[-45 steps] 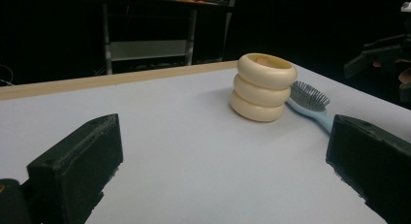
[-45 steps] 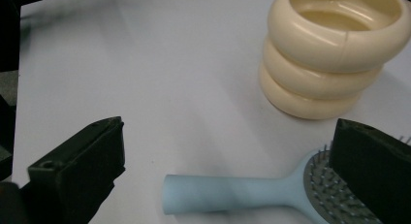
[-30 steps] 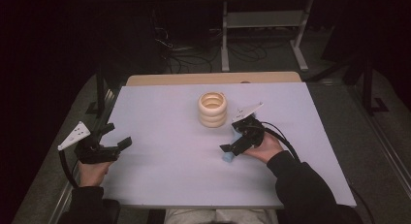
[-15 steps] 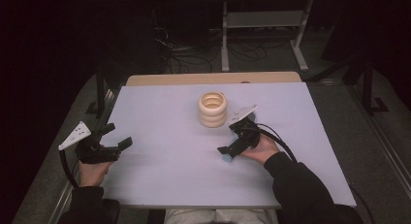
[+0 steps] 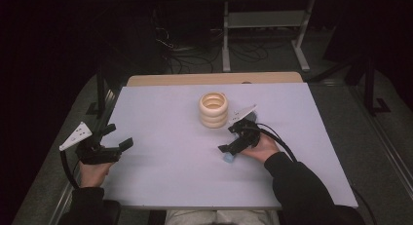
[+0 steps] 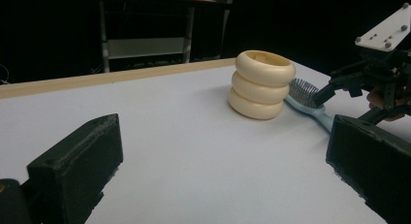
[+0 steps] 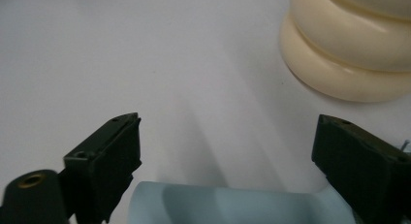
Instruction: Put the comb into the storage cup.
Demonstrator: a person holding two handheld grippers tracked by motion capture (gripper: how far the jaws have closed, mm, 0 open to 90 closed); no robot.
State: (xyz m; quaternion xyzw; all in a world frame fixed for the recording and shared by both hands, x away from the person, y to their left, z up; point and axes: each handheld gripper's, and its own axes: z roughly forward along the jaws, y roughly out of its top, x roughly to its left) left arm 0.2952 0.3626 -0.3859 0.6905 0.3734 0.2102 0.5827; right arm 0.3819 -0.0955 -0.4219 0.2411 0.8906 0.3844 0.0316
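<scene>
A cream ribbed ring-shaped holder [image 5: 213, 109] stands upright at the middle of the white table [image 5: 165, 176]. A light blue hairbrush [image 6: 315, 110] lies flat to its right, with the bristle head against the holder's base. My right gripper [image 5: 230, 140] is low over the brush handle [image 7: 232, 204]. It is open, with one jaw on either side of the handle, and the handle end [image 5: 228, 158] sticks out toward the person. My left gripper [image 5: 119, 136] hovers open at the table's left edge, holding nothing. In the left gripper view the holder [image 6: 261, 83] is ahead, with the right gripper [image 6: 383, 83] beyond it.
A wooden strip [image 5: 214, 79] runs along the table's far edge. Behind it, a metal shelf frame [image 5: 265, 25] and cables [image 5: 190, 54] stand on the dark floor. The person's sleeve [image 5: 302, 191] lies over the table's near right part.
The right gripper has shifted slightly left and down over the brush handle. The left gripper, the holder and the brush have stayed put.
</scene>
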